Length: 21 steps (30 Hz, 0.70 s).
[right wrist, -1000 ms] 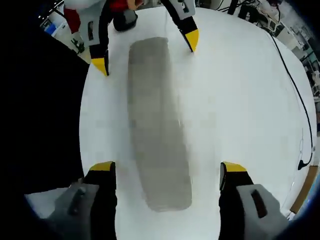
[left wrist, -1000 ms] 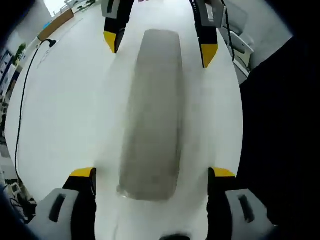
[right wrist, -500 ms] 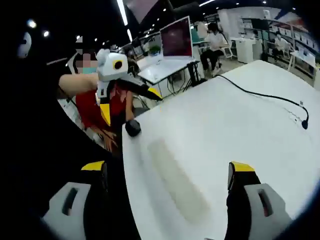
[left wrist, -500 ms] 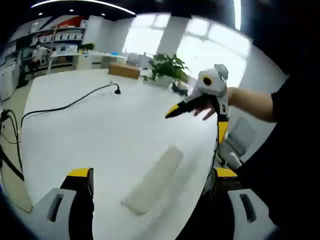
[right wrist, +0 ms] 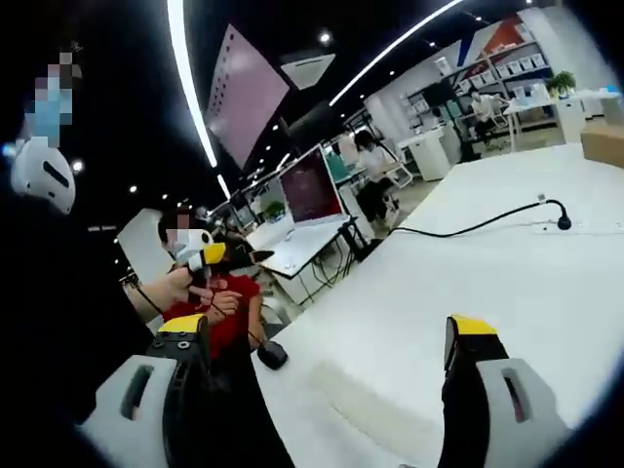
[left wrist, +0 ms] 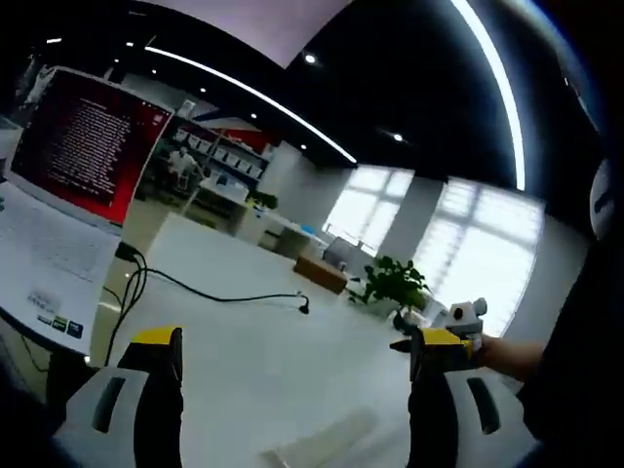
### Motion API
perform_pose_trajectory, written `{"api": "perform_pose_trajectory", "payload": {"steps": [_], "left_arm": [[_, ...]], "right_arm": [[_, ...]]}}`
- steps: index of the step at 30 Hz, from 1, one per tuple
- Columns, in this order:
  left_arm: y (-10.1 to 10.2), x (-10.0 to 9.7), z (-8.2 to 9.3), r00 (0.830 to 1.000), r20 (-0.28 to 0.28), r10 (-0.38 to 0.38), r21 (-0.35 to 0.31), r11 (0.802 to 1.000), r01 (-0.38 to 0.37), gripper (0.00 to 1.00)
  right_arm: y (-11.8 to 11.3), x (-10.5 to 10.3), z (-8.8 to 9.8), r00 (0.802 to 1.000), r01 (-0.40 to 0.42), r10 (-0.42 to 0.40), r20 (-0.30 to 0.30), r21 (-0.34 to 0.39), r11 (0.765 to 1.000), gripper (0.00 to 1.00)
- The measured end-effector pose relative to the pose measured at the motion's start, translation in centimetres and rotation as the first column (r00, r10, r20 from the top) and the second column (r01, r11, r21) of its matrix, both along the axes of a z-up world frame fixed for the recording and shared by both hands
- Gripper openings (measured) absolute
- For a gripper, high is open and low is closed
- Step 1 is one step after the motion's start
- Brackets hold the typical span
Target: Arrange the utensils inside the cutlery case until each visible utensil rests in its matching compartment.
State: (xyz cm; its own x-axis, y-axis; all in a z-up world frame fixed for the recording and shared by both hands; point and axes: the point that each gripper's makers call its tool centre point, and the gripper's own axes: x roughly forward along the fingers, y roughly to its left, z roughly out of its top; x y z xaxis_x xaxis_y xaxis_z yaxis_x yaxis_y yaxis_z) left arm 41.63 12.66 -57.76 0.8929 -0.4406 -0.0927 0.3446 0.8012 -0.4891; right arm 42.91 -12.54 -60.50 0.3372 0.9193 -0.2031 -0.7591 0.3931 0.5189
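Observation:
A pale grey, long cutlery case lies flat on the white table, low in the left gripper view between my jaws. My left gripper is open and holds nothing. It is raised and points across the room. In the right gripper view the same case shows faintly near the bottom. My right gripper is also open and holds nothing. Each gripper appears in the other's view, held in a hand: the right gripper and the left gripper.
A black cable runs across the table to a plug end. A small black round object sits near the table edge. A laptop stands at the left. A cardboard box and a plant stand far off.
Both views have swung up from looking straight down on the case to looking across the room. The case now sits at the bottom of each view. Both grippers stay open.

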Motion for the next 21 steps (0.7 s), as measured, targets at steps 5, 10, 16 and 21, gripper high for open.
{"api": "perform_pose_trajectory", "payload": {"steps": [5,10,16,21], "left_arm": [[2.3,-1.7,0.9,0.989,0.046,0.141,-0.076,0.988,-0.137,1.00],[4.1,-3.6,0.2,0.975,0.034,0.219,-0.154,0.965,-0.211,1.00],[5.3,-5.4,-0.2,0.948,0.054,0.312,-0.230,0.928,-0.293,1.00],[5.0,-5.4,-0.7,0.956,0.062,0.286,-0.107,0.955,-0.278,1.00]], "right_arm": [[-0.9,-0.3,0.7,0.994,0.105,-0.103,-0.033,0.092,0.990,1.00],[-1.1,-1.3,0.0,0.987,0.144,-0.132,-0.092,0.146,0.979,1.00],[-1.4,-2.8,-2.3,0.961,0.240,-0.198,-0.194,0.223,0.945,1.00],[-2.0,-2.8,-3.3,0.959,0.256,-0.229,-0.164,0.168,0.952,1.00]]}}
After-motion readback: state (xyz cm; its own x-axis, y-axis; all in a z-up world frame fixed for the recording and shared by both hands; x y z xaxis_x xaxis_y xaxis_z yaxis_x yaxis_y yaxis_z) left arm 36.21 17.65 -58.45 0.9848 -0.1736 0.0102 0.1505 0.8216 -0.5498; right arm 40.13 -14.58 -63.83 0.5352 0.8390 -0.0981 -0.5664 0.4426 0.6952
